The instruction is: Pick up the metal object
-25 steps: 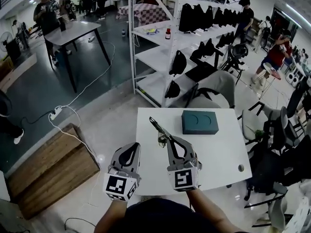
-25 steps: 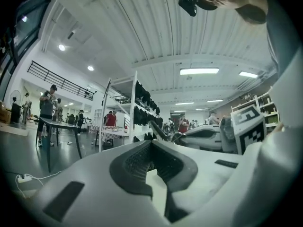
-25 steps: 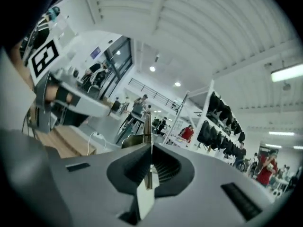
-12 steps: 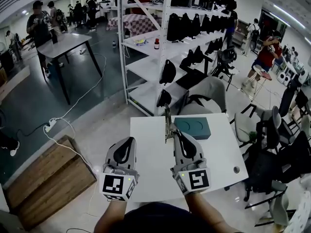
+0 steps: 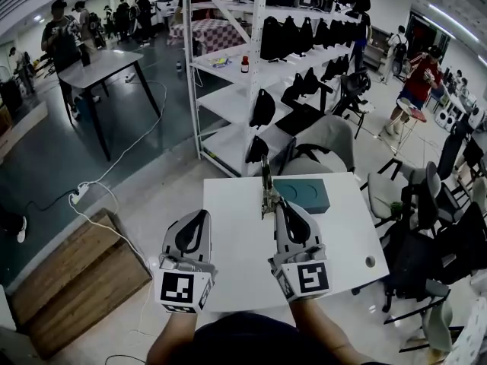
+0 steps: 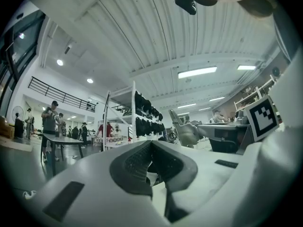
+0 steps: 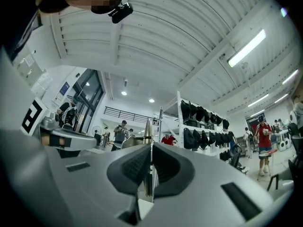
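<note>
My right gripper (image 5: pixel 275 206) is shut on the metal object (image 5: pixel 265 182), a slim plier-like tool that sticks out past the jaws over the far part of the white table (image 5: pixel 236 238). In the right gripper view the metal object (image 7: pixel 147 138) stands upright, pinched between the dark pads of the gripper (image 7: pixel 151 161). To its left my left gripper (image 5: pixel 199 220) hovers over the table. Its pads meet with nothing between them in the left gripper view (image 6: pixel 150 145).
A dark teal box (image 5: pixel 304 195) lies at the table's far right, just beyond the tool. A white shelving rack (image 5: pixel 251 67) with black bags stands behind the table. Chairs (image 5: pixel 426 204) crowd the right side. A wooden pallet (image 5: pixel 68 272) lies on the floor at left.
The right gripper has risen and swung the metal object from a leftward slant to nearly upright. The left gripper stays shut beside it.
</note>
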Action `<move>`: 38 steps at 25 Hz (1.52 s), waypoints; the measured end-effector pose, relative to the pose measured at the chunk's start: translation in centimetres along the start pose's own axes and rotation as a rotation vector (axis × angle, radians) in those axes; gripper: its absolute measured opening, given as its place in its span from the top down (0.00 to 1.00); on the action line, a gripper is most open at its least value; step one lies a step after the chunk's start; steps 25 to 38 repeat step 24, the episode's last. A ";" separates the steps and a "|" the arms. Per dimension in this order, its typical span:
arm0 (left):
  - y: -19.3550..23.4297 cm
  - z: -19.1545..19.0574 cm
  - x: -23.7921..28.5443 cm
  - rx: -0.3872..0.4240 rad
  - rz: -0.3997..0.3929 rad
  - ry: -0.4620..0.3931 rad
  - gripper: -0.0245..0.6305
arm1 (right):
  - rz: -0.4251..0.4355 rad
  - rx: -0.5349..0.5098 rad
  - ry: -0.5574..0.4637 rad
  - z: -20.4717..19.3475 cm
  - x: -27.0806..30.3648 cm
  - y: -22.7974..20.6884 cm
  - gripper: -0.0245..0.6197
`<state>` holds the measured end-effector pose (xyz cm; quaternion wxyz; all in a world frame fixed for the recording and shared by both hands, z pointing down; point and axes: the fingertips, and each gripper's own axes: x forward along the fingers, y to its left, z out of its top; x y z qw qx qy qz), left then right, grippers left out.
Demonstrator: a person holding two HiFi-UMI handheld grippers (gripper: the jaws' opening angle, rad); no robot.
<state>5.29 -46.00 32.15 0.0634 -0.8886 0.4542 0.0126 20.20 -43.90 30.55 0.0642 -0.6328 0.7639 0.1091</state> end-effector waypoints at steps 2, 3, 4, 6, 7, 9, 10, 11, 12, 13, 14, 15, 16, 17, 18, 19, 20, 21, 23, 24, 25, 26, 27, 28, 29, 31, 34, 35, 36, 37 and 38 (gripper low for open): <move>-0.1 0.0 -0.1 -0.004 -0.002 0.004 0.93 | 0.003 0.004 0.002 0.0 -0.1 0.1 0.92; -0.2 -0.1 -0.2 -0.006 -0.002 0.005 0.93 | 0.005 0.005 0.001 0.0 -0.3 0.1 0.92; -0.3 -0.1 -0.3 -0.006 -0.002 0.005 0.93 | 0.007 0.002 0.000 0.0 -0.4 0.2 0.92; -0.4 -0.1 -0.3 -0.007 -0.002 0.002 0.93 | 0.010 -0.001 -0.004 0.0 -0.5 0.2 0.92; -0.5 -0.1 -0.2 -0.007 -0.003 0.000 0.93 | 0.010 0.001 -0.005 -0.1 -0.5 0.1 0.92; -0.6 -0.1 -0.1 -0.010 -0.005 -0.002 0.93 | 0.008 0.010 -0.004 -0.1 -0.5 0.0 0.92; -0.7 0.0 -0.1 -0.010 -0.005 -0.002 0.93 | 0.007 0.015 -0.001 -0.2 -0.6 -0.1 0.92; -0.7 0.0 -0.1 -0.010 -0.005 -0.002 0.93 | 0.007 0.020 0.007 -0.2 -0.7 -0.1 0.92; -0.8 0.0 -0.1 -0.009 -0.005 -0.001 0.93 | 0.008 0.025 0.017 -0.4 -0.9 -0.2 0.92; -0.9 0.0 -0.2 -0.009 -0.005 0.000 0.93 | 0.008 0.029 0.026 -0.5 -1.0 -0.2 0.92; -1.0 0.0 -0.1 -0.009 -0.006 0.000 0.93 | 0.007 0.033 0.031 -0.6 -1.1 -0.3 0.92; -1.1 0.0 -0.1 -0.010 -0.007 0.000 0.93 | 0.006 0.037 0.036 -0.7 -1.2 -0.3 0.92; -1.2 0.0 0.0 -0.012 -0.008 -0.001 0.93 | 0.005 0.041 0.038 -0.8 -1.3 -0.5 0.92; -1.3 0.0 0.1 -0.013 -0.009 -0.002 0.93 | 0.005 0.042 0.036 -0.8 -1.3 -0.6 0.92; -1.5 0.0 0.2 -0.014 -0.011 -0.003 0.93 | 0.005 0.042 0.035 -0.8 -1.3 -0.8 0.92; -1.7 0.0 0.3 -0.014 -0.012 -0.002 0.93 | 0.005 0.041 0.037 -0.9 -1.4 -1.0 0.92; -1.9 0.1 0.4 -0.013 -0.012 -0.001 0.93 | 0.002 0.043 0.039 -0.8 -1.5 -1.2 0.92; -2.1 0.1 0.4 -0.012 -0.012 -0.001 0.93 | 0.000 0.046 0.039 -0.8 -1.6 -1.4 0.92; -2.5 0.2 0.5 -0.012 -0.013 -0.002 0.93 | -0.002 0.051 0.035 -0.7 -1.8 -1.7 0.92; -2.7 0.2 0.6 -0.012 -0.013 -0.003 0.93 | -0.003 0.053 0.034 -0.7 -1.9 -1.9 0.92; -2.7 0.2 0.6 -0.012 -0.013 -0.003 0.93 | -0.003 0.053 0.034 -0.7 -1.9 -1.9 0.92; -2.7 0.2 0.6 -0.012 -0.013 -0.003 0.93 | -0.003 0.053 0.034 -0.7 -1.9 -1.9 0.92; -2.7 0.2 0.6 -0.012 -0.013 -0.003 0.93 | -0.003 0.053 0.034 -0.7 -1.9 -1.9 0.92; -2.7 0.2 0.6 -0.012 -0.013 -0.003 0.93 | -0.003 0.053 0.034 -0.7 -1.9 -1.9 0.92; -2.7 0.2 0.6 -0.012 -0.013 -0.003 0.93 | -0.003 0.053 0.034 -0.7 -1.9 -1.9 0.92; -2.7 0.2 0.6 -0.012 -0.013 -0.003 0.93 | -0.003 0.053 0.034 -0.7 -1.9 -1.9 0.92; -2.7 0.2 0.6 -0.012 -0.013 -0.003 0.93 | -0.003 0.053 0.034 -0.7 -1.9 -1.9 0.92; -2.7 0.2 0.6 -0.012 -0.013 -0.003 0.93 | -0.003 0.053 0.034 -0.7 -1.9 -1.9 0.92; -2.7 0.2 0.6 -0.012 -0.013 -0.003 0.93 | -0.003 0.053 0.034 -0.7 -1.9 -1.9 0.92; -2.7 0.2 0.6 -0.012 -0.013 -0.003 0.93 | -0.003 0.053 0.034 -0.7 -1.9 -1.9 0.92; -2.7 0.2 0.6 -0.012 -0.013 -0.003 0.93 | -0.003 0.053 0.034 -0.7 -1.9 -1.9 0.92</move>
